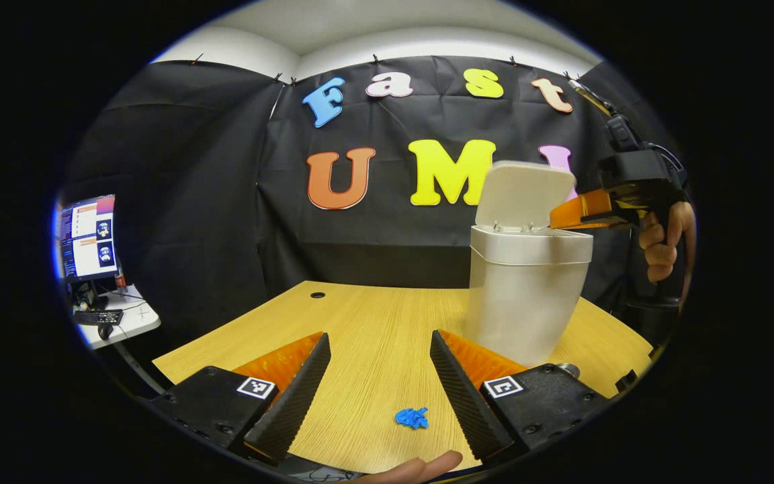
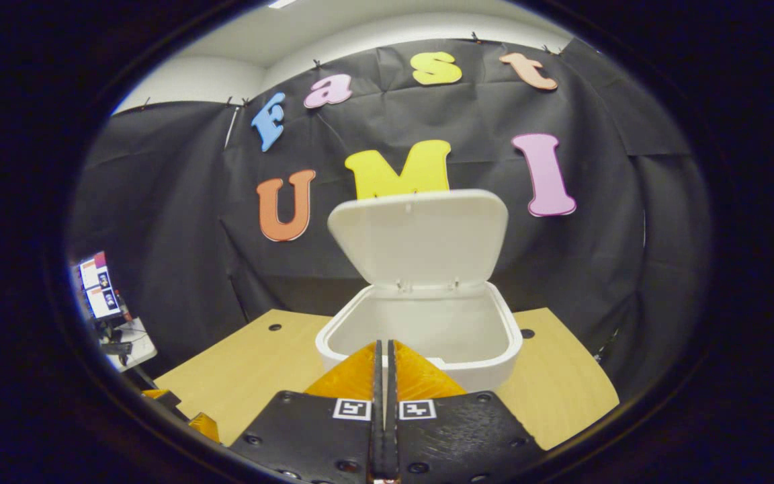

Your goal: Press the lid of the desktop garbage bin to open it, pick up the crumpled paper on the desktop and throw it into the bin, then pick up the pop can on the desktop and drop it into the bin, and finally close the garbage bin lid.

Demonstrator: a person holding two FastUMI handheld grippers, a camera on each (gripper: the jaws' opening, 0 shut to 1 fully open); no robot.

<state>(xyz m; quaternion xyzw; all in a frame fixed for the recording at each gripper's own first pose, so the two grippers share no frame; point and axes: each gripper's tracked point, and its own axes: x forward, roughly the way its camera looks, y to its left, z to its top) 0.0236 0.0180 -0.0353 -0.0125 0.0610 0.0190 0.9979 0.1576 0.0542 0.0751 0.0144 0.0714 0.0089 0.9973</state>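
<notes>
My right claw (image 2: 381,346) hangs at the front rim of the desktop garbage bin (image 1: 527,296), fingers pressed together with nothing between them. The lid (image 2: 420,236) stands upright on its rear hinge and the bin's mouth is open; what I can see of the inside looks bare. In the left gripper view the same claw shows from the side, level with the rim, a hand (image 1: 662,243) gripping its handle.

My left claw (image 1: 379,349) waits low over the wooden desktop (image 1: 373,316), fingers spread wide and holding nothing. The crumpled paper (image 1: 412,418), a small blue wad, lies on the desktop between those fingers and close to my camera, near the desk's front edge. A fingertip (image 1: 420,467) shows just below it. I cannot spot the pop can from here.

The opening step looks done and the paper comes next. The risks, as I judge them: the wad is small and flat, so fingers closing too high could slide over it or nudge it off the near edge. My right claw, sitting at the rim, could also knock the lid down or shift the light bin if it pulls away carelessly.
</notes>
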